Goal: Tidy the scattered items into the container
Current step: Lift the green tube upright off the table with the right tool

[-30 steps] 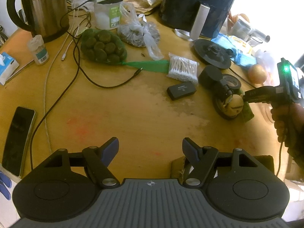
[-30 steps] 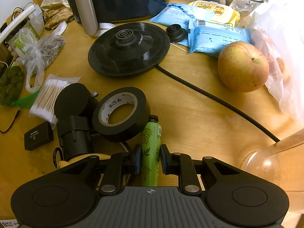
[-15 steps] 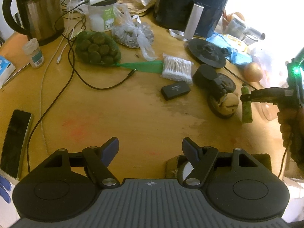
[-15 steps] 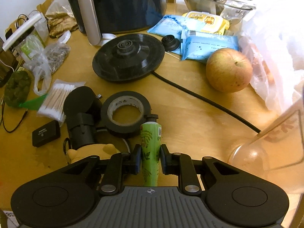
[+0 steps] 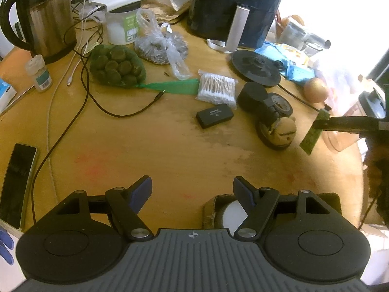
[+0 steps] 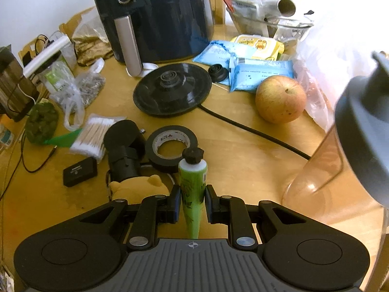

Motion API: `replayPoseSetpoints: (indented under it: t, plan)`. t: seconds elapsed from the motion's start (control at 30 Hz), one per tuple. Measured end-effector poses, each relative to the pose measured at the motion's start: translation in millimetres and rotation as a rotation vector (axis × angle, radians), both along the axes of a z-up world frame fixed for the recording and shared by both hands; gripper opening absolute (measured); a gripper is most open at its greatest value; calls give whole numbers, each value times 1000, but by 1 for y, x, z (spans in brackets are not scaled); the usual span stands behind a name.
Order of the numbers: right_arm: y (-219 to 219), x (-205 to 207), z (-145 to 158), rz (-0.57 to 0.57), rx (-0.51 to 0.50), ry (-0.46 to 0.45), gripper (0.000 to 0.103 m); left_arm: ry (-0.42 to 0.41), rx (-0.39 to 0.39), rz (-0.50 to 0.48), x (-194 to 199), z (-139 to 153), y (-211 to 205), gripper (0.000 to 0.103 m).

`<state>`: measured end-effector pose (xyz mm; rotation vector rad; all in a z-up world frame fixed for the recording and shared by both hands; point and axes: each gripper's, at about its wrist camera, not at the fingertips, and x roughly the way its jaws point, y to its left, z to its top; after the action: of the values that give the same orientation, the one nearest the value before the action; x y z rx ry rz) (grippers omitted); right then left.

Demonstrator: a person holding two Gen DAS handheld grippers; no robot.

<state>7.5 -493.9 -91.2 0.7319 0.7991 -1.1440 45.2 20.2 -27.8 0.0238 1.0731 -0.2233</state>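
Green tube (image 6: 193, 185) clamped in right tongs (image 6: 192, 200) above tape roll (image 6: 171, 148); left tongs (image 5: 192, 192) apart.

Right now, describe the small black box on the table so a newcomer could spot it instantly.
Start at the big dark air fryer at the table's back, then come forward to the clear pack of cotton swabs. Just in front of it lies the small black box: flat, matte, rectangular, unlike the round black tape roll beside it.

We see a green tube (image 6: 192, 187) with a dark leaf pattern and black cap, a black tape roll (image 6: 171, 147), a red-yellow apple (image 6: 280, 99), blue wipe packs (image 6: 261, 76), and a yellow-brown wooden table (image 6: 243, 160).
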Motion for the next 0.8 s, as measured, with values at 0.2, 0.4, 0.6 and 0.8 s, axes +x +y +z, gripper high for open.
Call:
replayPoseSetpoints:
  t: [0.2,0.4,0.6,0.8]
  plan:
    - [16,-6,13,-3,-27,-20,23,-10,-2,-7,-3,1,-3,73]
    - [35,-13,25,-7,-66,-44,23,-21,-2,-17,-6,2,-8,73]
    - [52,-22,37,-33,-96,-54,23,-39,0,-32,-6,5,-13,73]
    - [66,-29,48,-53,-116,-70,23,-62,9,-55,-1,7,-17,73]
